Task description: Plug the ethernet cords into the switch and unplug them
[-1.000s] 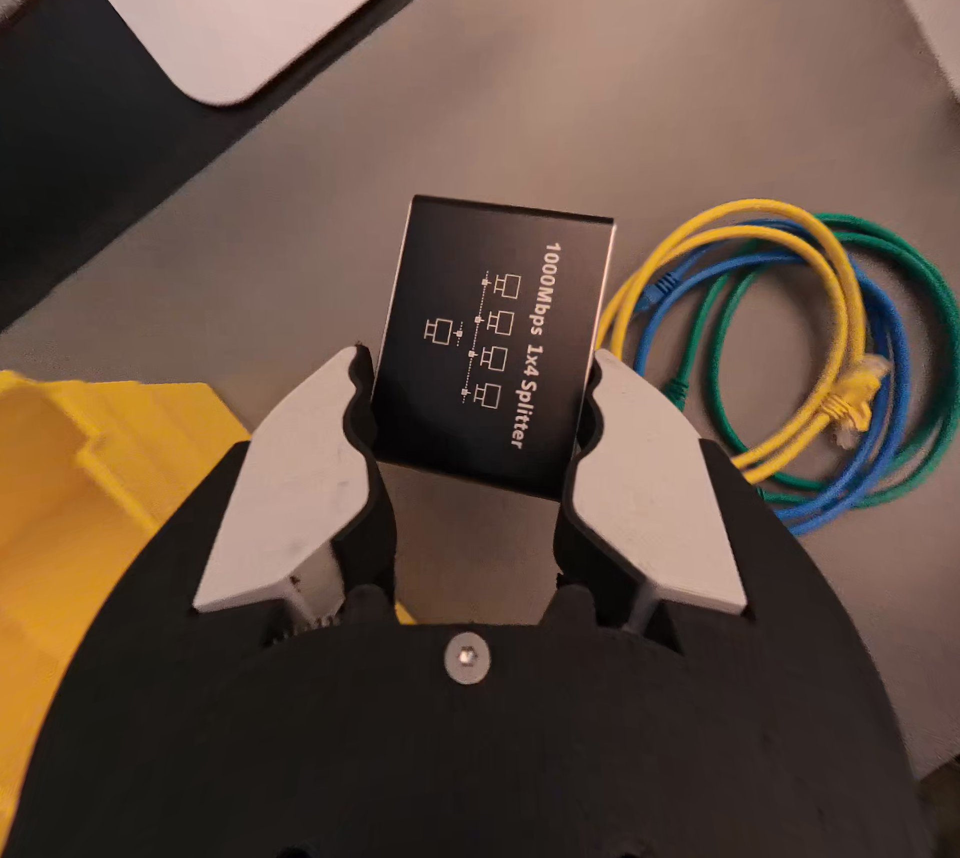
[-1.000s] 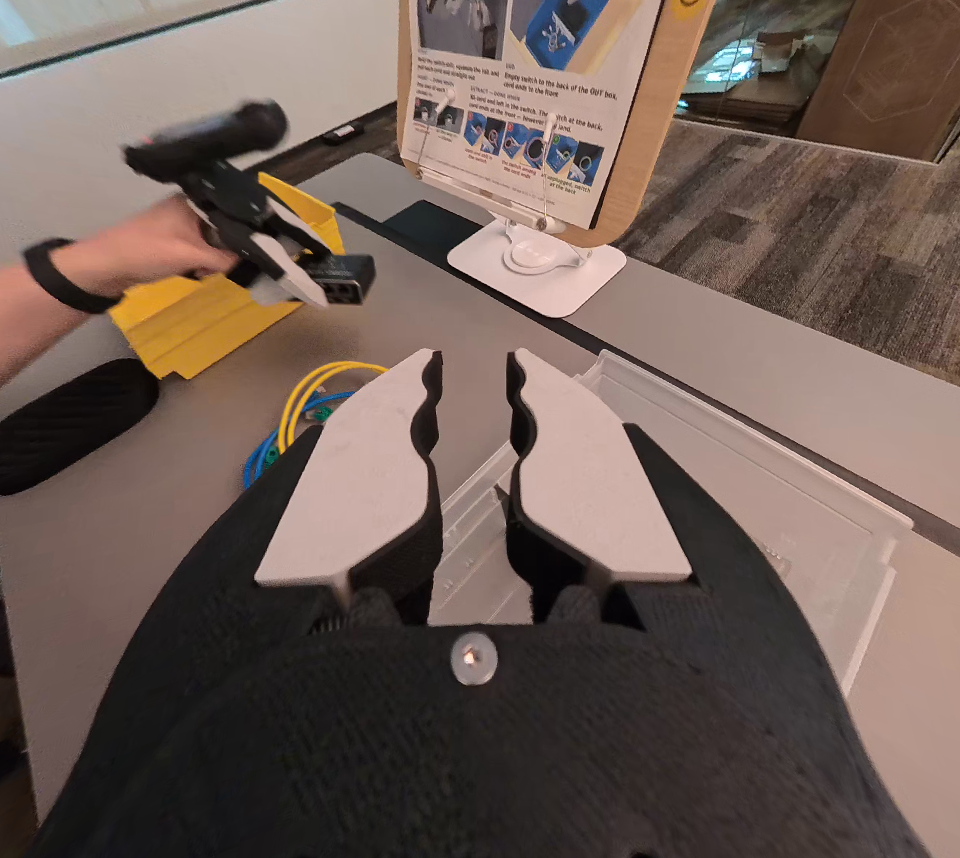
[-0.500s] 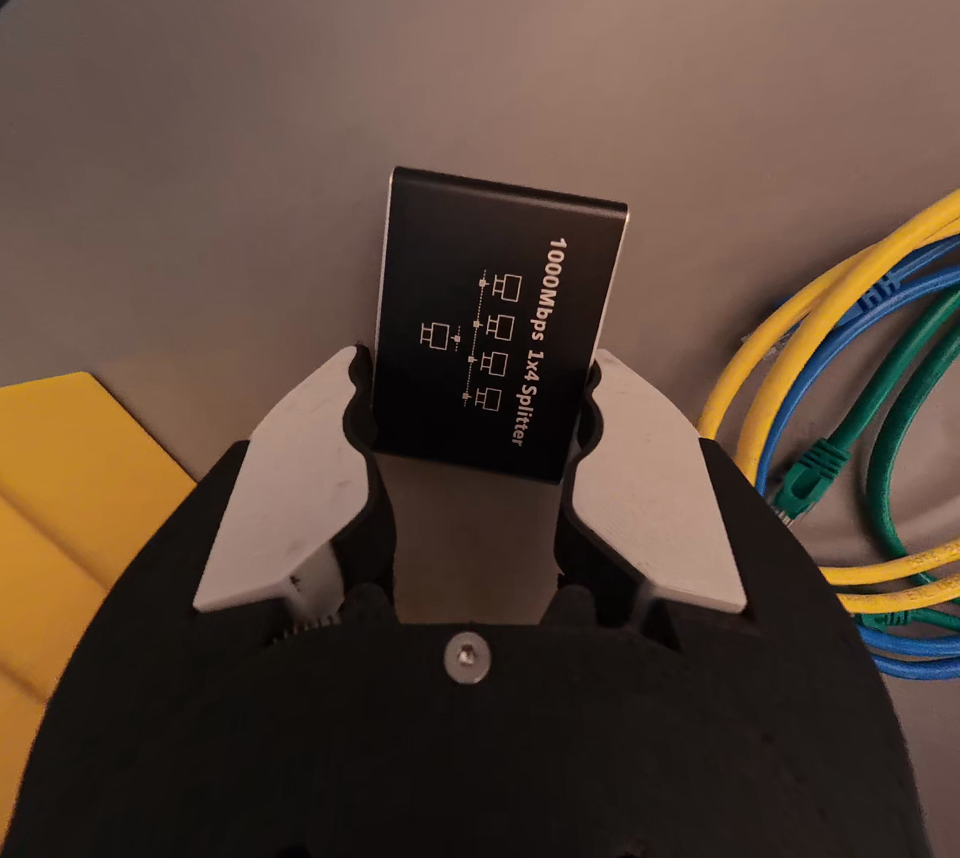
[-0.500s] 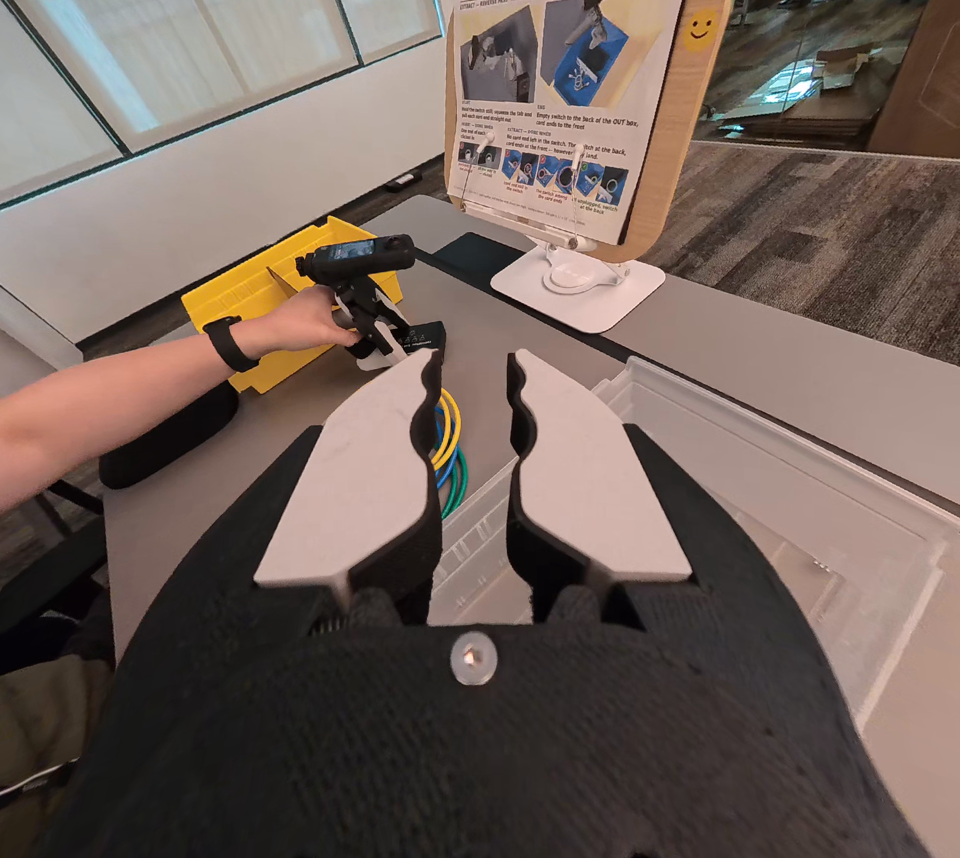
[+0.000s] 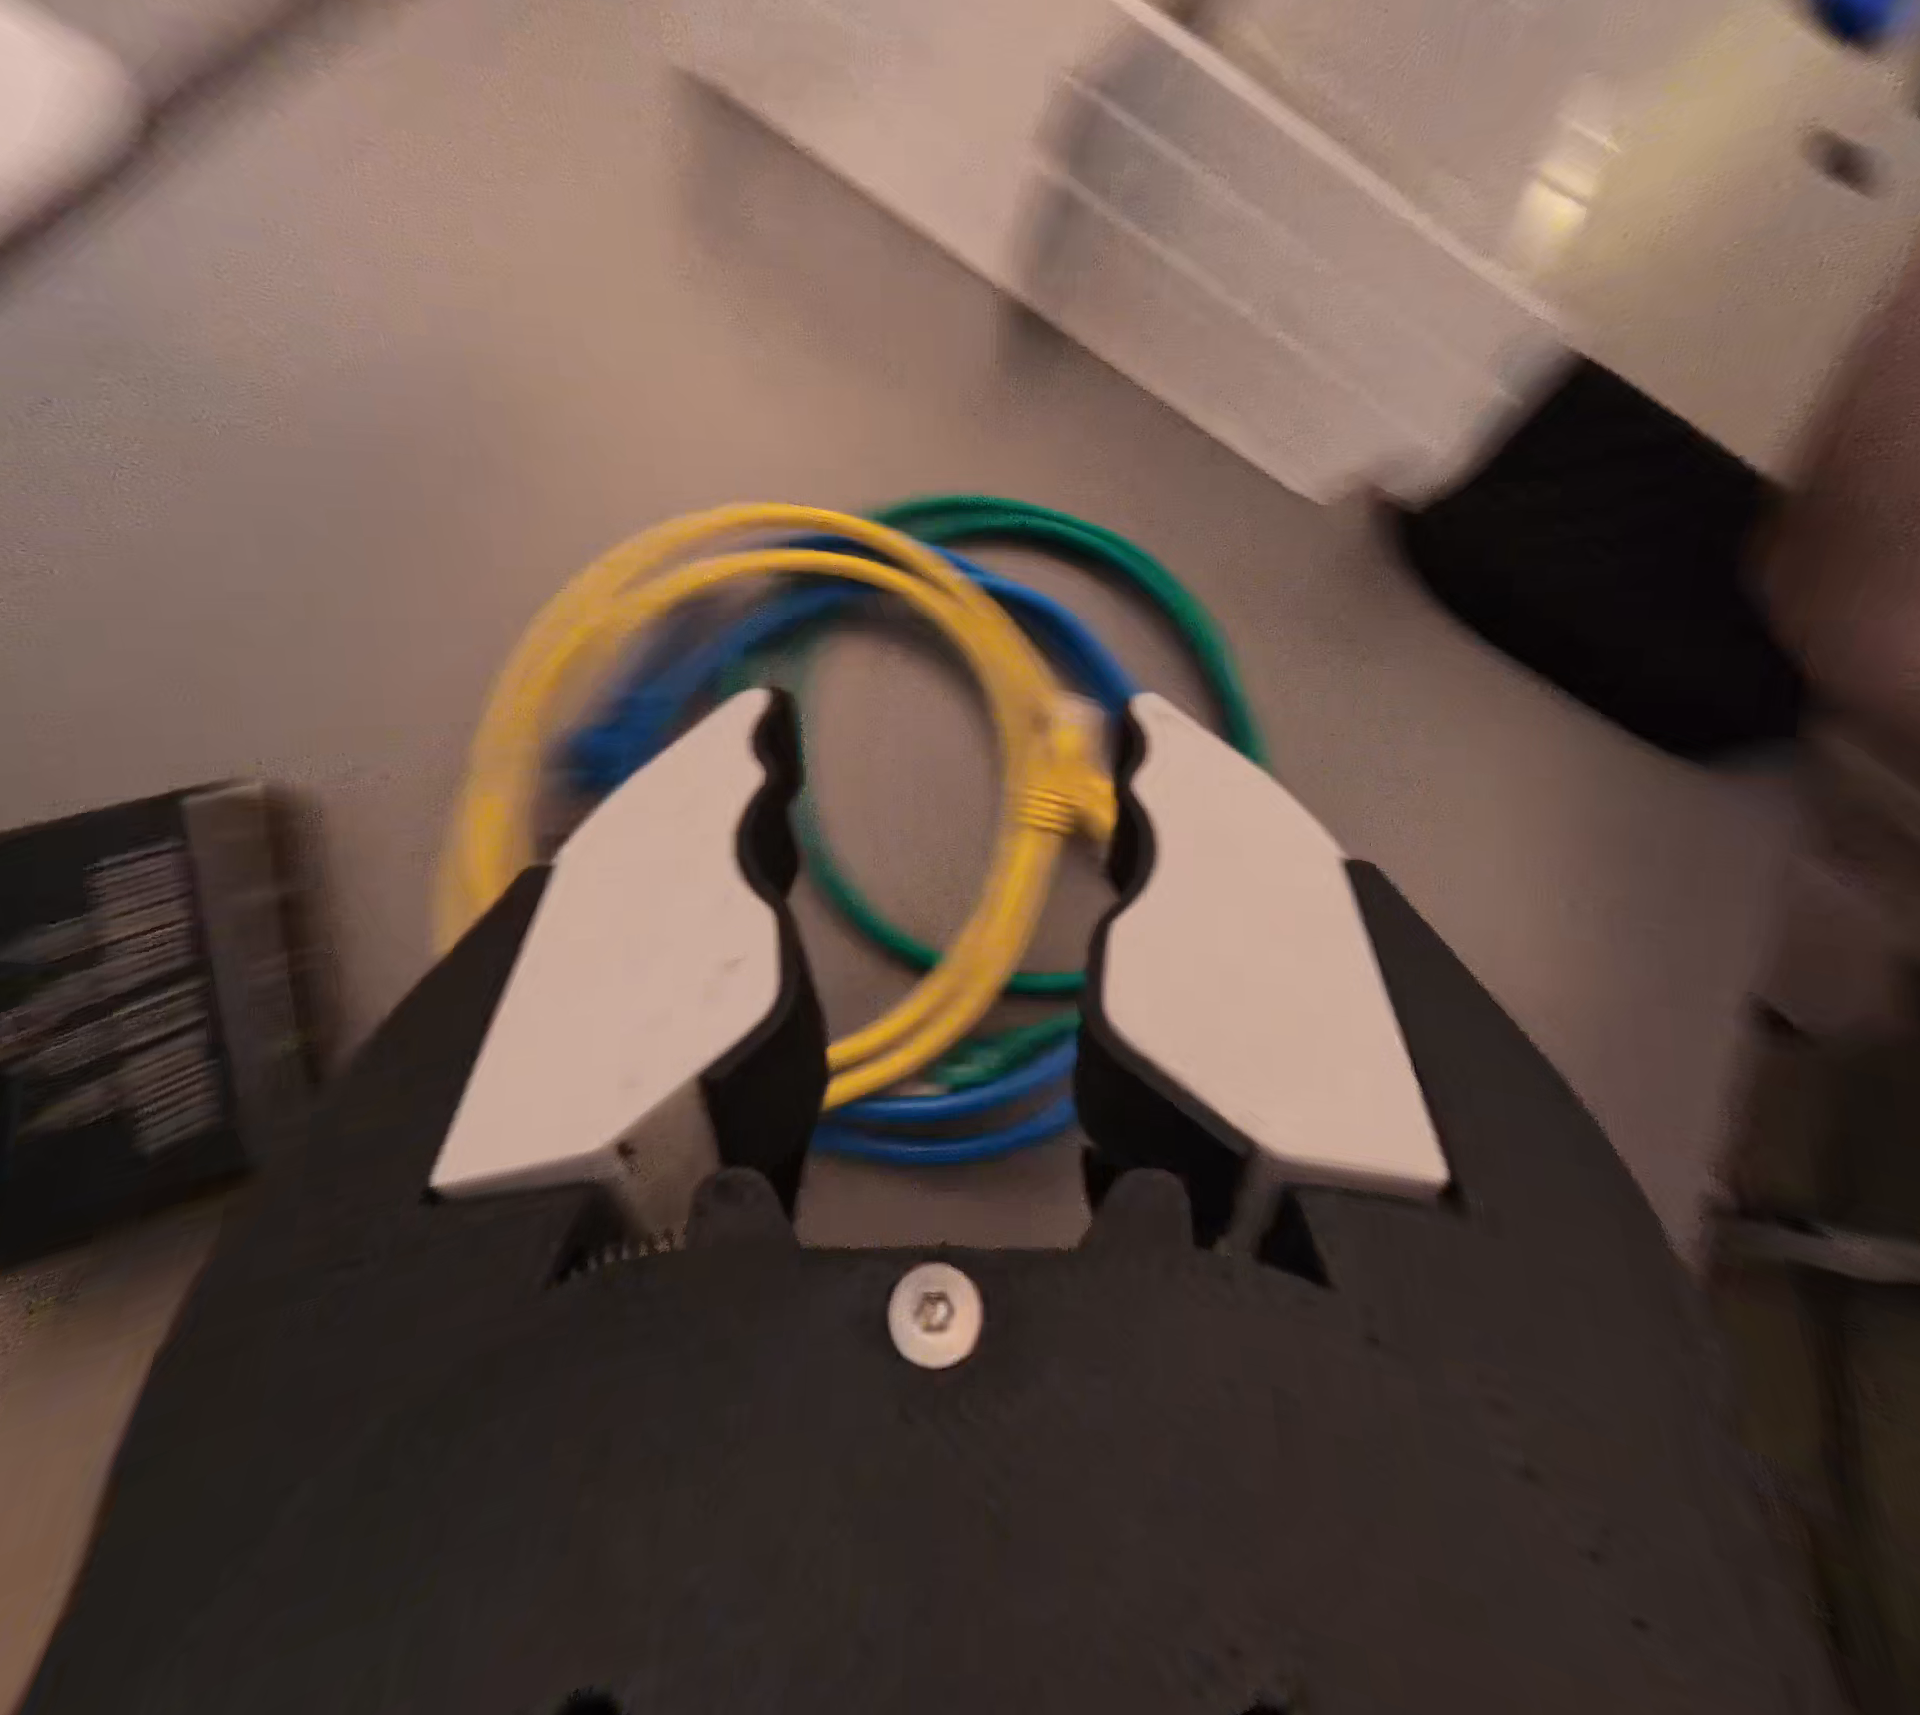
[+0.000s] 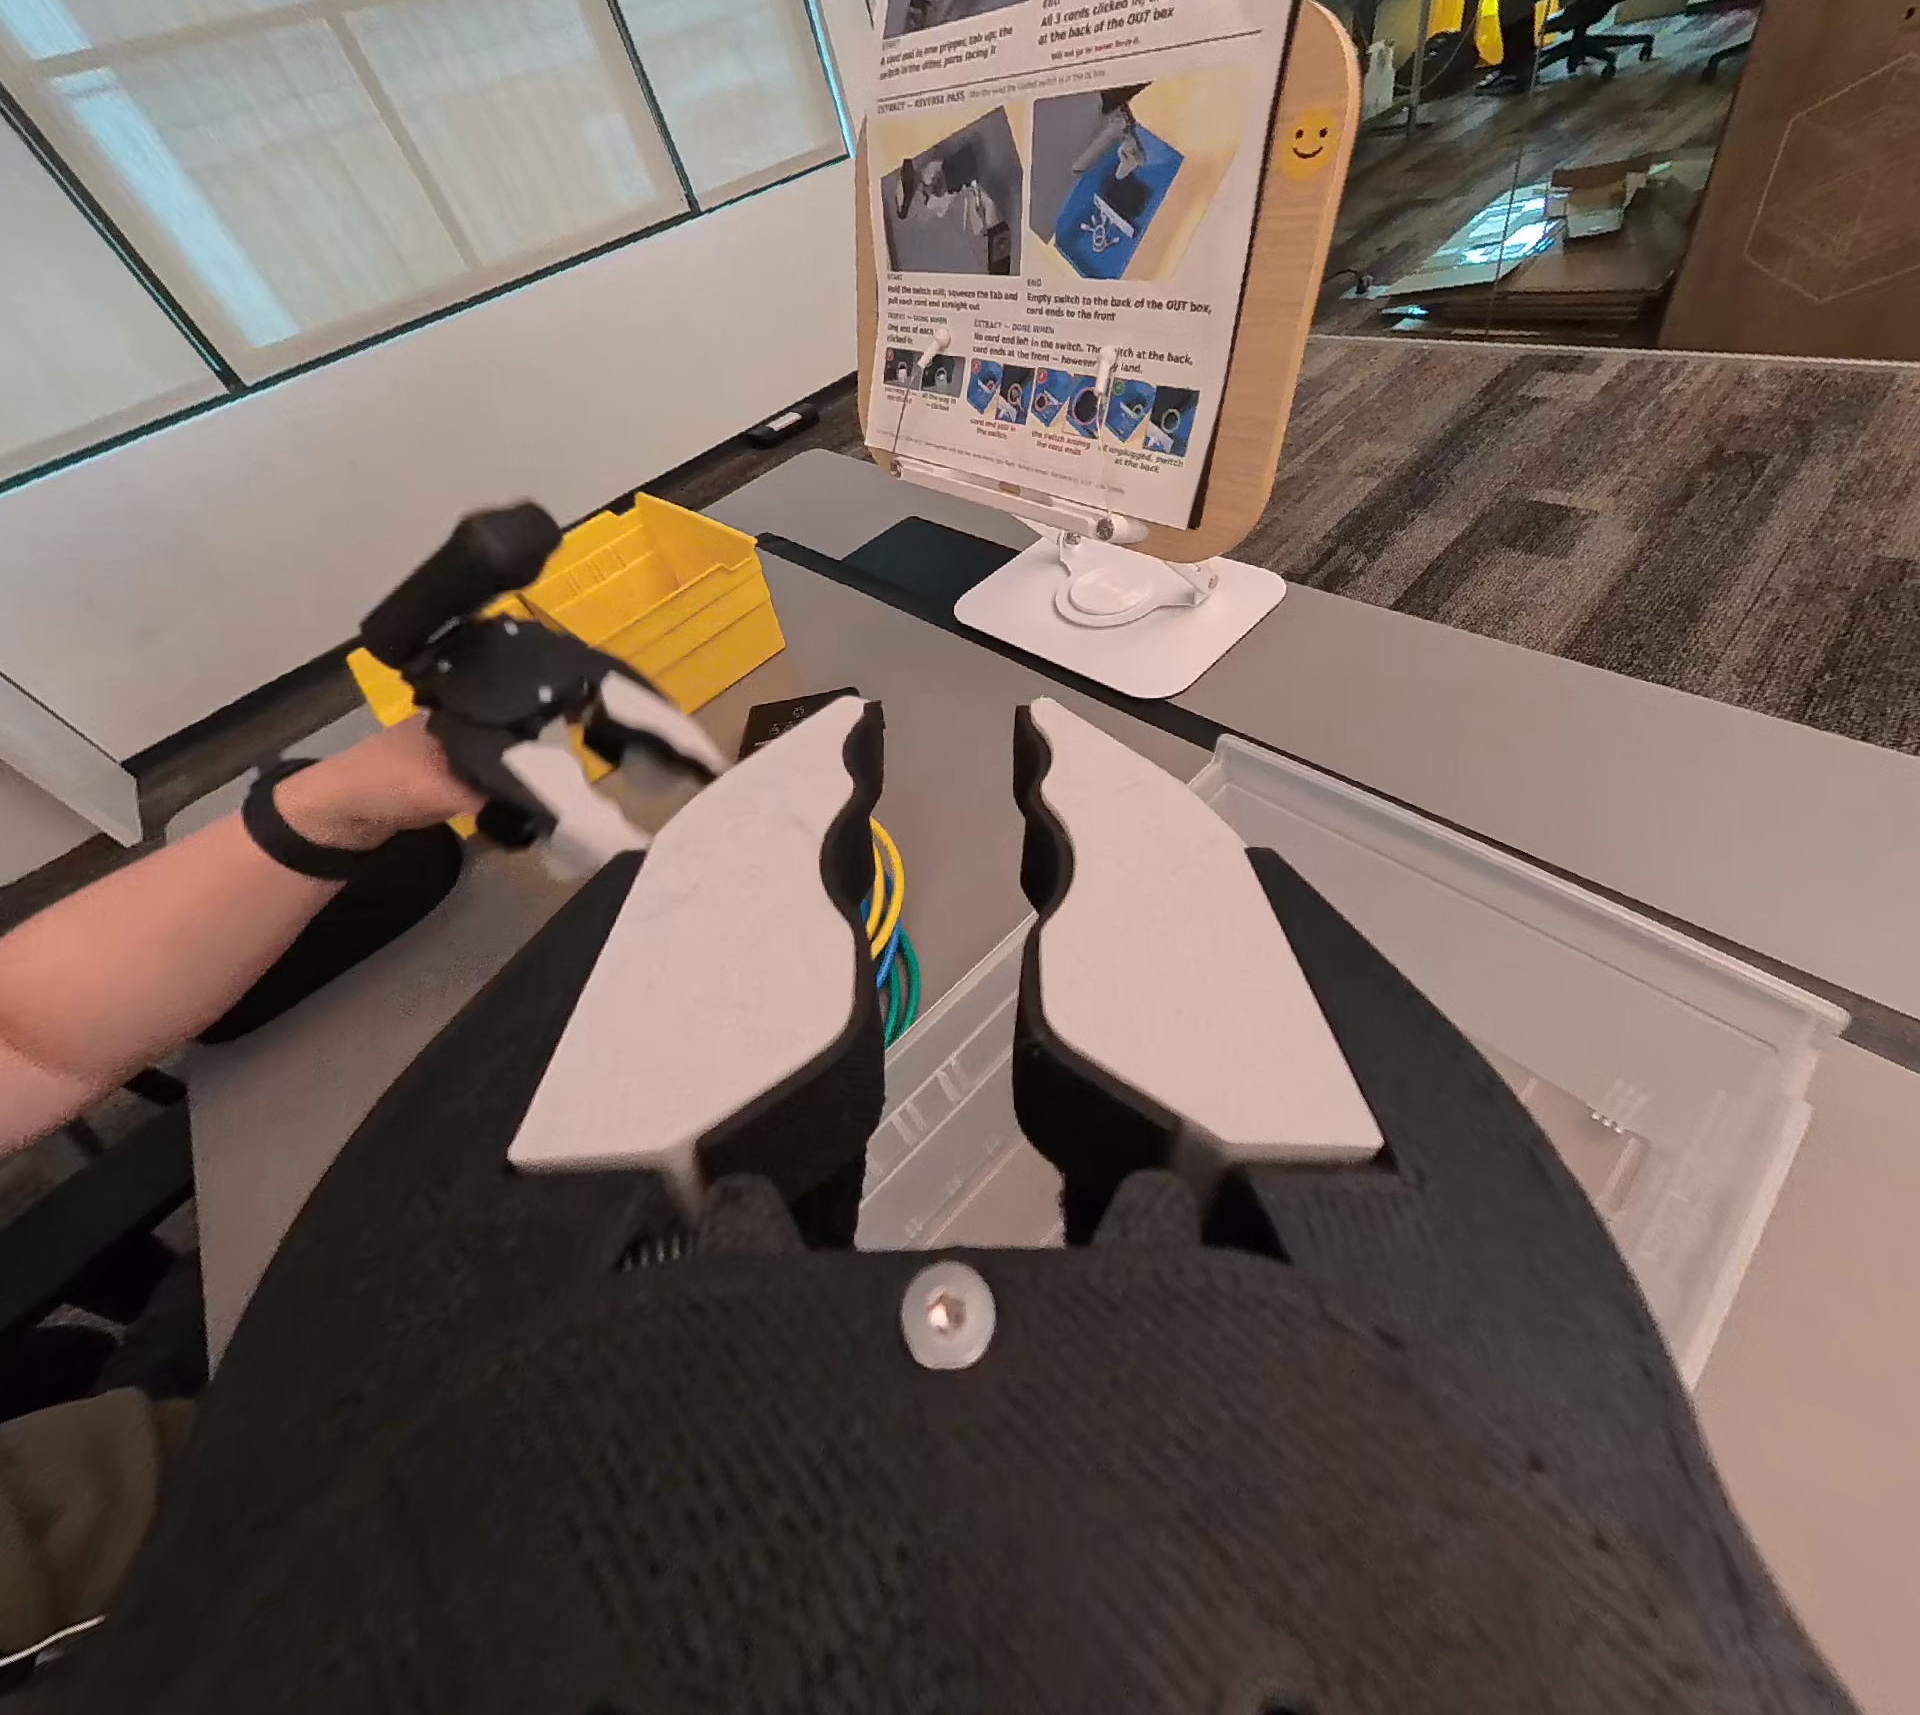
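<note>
Lying flat on the table, the switch (image 5: 114,1000) sat to the left of the left gripper (image 5: 951,709), just beside its left finger and no longer held. Half a second before, that gripper had been clamped on the switch; now its jaws stood apart and empty, and it had swung right to hang over the coiled cords. The view was blurred, so the gripper was probably in mid-move. That likely meant the switch had been placed and the next step was picking up a cord end.

The yellow cord (image 5: 727,564) looped between the jaws, its plug (image 5: 1070,792) close against the inside of the right finger. The blue cord (image 5: 935,1135) and green cord (image 5: 1143,564) lay under and around it, the blue plug partly hidden behind the left finger.

The right gripper (image 6: 945,720) hung above the table with its jaws a little apart, holding nothing. Past its tips lay the cords, with the switch beyond. A clear bin (image 6: 1558,917) sat to its right, a yellow bin (image 6: 665,595) far off to its left.
</note>
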`<state>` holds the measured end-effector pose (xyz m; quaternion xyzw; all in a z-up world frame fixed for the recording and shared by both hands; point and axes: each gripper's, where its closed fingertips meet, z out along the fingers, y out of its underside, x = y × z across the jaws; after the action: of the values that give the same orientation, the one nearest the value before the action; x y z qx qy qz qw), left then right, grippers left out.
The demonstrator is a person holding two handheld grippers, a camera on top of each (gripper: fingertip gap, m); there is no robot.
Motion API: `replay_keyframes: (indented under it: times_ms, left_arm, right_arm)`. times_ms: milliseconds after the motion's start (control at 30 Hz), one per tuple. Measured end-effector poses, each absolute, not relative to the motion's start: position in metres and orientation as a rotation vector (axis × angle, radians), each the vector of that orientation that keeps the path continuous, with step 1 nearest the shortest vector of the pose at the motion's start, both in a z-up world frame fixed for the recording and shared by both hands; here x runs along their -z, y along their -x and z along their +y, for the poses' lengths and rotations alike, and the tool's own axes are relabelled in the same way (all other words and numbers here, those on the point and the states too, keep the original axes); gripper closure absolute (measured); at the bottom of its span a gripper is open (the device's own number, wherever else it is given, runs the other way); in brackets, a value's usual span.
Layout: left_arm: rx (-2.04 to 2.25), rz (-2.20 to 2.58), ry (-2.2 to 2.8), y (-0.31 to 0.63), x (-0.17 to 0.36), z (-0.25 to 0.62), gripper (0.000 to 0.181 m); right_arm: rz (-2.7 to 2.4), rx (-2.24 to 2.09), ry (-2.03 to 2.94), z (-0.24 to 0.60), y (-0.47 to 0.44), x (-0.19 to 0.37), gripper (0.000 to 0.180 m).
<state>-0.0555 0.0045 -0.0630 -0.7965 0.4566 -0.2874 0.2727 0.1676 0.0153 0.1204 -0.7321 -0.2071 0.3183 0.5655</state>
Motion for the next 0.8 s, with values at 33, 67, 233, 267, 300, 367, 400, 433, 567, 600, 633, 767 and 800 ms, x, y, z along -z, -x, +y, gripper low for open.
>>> replay_keyframes:
  times_ms: [33, 67, 233, 267, 300, 367, 400, 433, 567, 600, 633, 767, 800]
  left_arm:
    - [0.858, 1.318, 2.171, 0.044, 0.072, -0.017, 0.137]
    - [0.889, 1.361, 2.200, 0.037, 0.082, -0.029, 0.141]
    - [0.579, 1.536, 2.275, 0.042, 0.131, -0.024, 0.119]
    - [0.517, 1.570, 2.293, 0.045, 0.140, -0.024, 0.119]
    - [0.479, 1.606, 2.303, 0.047, 0.147, -0.025, 0.117]
    - [0.558, 1.629, 2.295, 0.041, 0.145, -0.032, 0.159]
    - [0.584, 1.647, 2.297, 0.040, 0.143, -0.035, 0.169]
    - [0.612, 1.663, 2.299, 0.038, 0.141, -0.038, 0.169]
    - [0.796, 1.648, 2.287, 0.022, 0.108, -0.048, 0.170]
    - [0.826, 1.636, 2.259, 0.018, 0.094, -0.048, 0.170]
    - [0.833, 1.608, 2.223, 0.014, 0.078, -0.045, 0.170]
    - [0.910, 1.407, 2.033, -0.002, 0.000, -0.023, 0.170]
    - [0.964, 1.357, 1.990, -0.005, -0.019, -0.020, 0.170]
  right_arm:
    - [-0.496, -0.752, 1.725, 0.015, -0.165, -0.120, 0.156]
    - [-0.510, -0.758, 1.729, 0.014, -0.163, -0.119, 0.156]
    - [-0.535, -0.739, 1.770, 0.015, -0.159, -0.111, 0.156]
    - [-0.535, -0.737, 1.773, 0.016, -0.158, -0.111, 0.155]
    - [-0.536, -0.738, 1.775, 0.017, -0.158, -0.110, 0.156]
    - [-0.539, -0.742, 1.777, 0.018, -0.156, -0.110, 0.156]
    - [-0.539, -0.742, 1.780, 0.019, -0.156, -0.109, 0.156]
    - [-0.537, -0.741, 1.786, 0.020, -0.156, -0.108, 0.155]
    - [-0.536, -0.729, 1.811, 0.023, -0.154, -0.102, 0.155]
    - [-0.535, -0.727, 1.812, 0.024, -0.153, -0.102, 0.156]
    - [-0.537, -0.730, 1.810, 0.025, -0.151, -0.102, 0.156]
    - [-0.554, -0.735, 1.763, 0.027, -0.135, -0.112, 0.156]
    - [-0.562, -0.728, 1.743, 0.027, -0.130, -0.116, 0.156]
